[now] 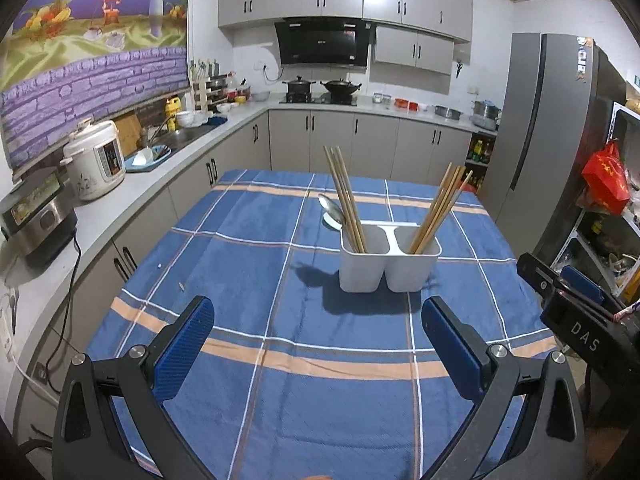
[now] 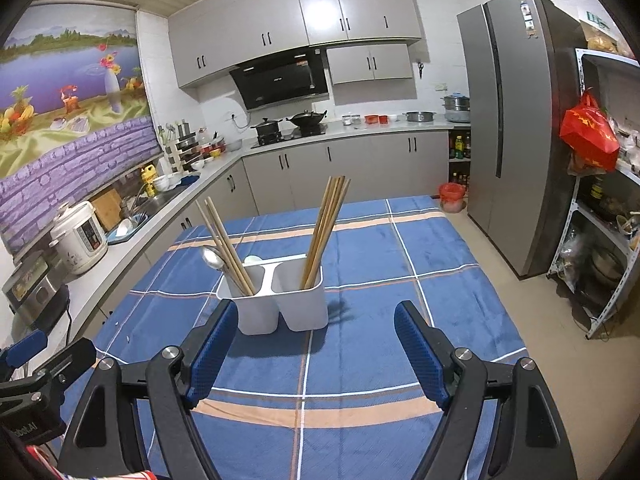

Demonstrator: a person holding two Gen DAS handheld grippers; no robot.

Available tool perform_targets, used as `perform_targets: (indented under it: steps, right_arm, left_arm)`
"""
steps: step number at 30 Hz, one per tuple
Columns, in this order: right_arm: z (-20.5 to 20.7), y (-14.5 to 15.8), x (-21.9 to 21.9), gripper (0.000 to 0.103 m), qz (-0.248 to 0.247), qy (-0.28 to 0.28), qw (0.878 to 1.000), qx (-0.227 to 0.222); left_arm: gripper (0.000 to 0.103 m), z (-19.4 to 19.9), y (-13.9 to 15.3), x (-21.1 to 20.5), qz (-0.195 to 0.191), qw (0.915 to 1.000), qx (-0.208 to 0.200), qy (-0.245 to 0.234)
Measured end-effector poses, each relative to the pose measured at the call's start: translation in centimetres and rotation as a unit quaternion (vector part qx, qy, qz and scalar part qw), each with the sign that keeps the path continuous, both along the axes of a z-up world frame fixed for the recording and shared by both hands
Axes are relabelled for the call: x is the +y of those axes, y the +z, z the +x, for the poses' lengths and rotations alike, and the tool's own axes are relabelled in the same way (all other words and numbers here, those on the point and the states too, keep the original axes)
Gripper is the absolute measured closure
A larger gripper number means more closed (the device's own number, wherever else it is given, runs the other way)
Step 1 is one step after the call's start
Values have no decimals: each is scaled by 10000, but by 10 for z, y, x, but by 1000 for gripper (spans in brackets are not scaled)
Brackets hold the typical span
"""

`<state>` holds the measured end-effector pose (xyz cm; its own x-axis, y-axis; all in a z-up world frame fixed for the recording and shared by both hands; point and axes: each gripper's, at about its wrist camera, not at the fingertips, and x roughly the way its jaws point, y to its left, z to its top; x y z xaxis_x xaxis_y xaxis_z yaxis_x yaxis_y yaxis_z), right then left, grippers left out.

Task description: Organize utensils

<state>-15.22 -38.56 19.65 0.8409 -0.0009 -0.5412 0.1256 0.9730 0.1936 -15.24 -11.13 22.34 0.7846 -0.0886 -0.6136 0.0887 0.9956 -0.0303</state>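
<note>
A grey-cabinet kitchen wraps round a table under a blue plaid cloth with orange bands; at the left edge of the left wrist view a white rice cooker stands on the counter, beyond it the sink, and at the upper middle the black range hood hangs over two dark pots; the tall grey fridge fills the right side, a red bag hanging beside it. In the middle of the frame, on the cloth, stands the white utensil caddy; its left compartment holds a bundle of wooden chopsticks leaning left with a metal spoon behind them, its right compartment a second bundle of chopsticks leaning right. The left gripper sits at the bottom of the frame, blue pads spread wide, nothing between them, short of the caddy; in the right wrist view the right gripper is likewise spread and empty, its left pad just before the caddy's near wall.
</note>
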Motion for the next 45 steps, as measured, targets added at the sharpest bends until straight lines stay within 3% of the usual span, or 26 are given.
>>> perform_targets:
  steps: [33,45]
  right_arm:
    - [13,-25,-35,18,-22,188,9996,226]
    - [12,-32,-12,18,-170,521,9980,311]
  left_arm:
    - [0,8,-19,-36,32,9988,451,171]
    - [0,-2,-33,-21,30,9970,618,470]
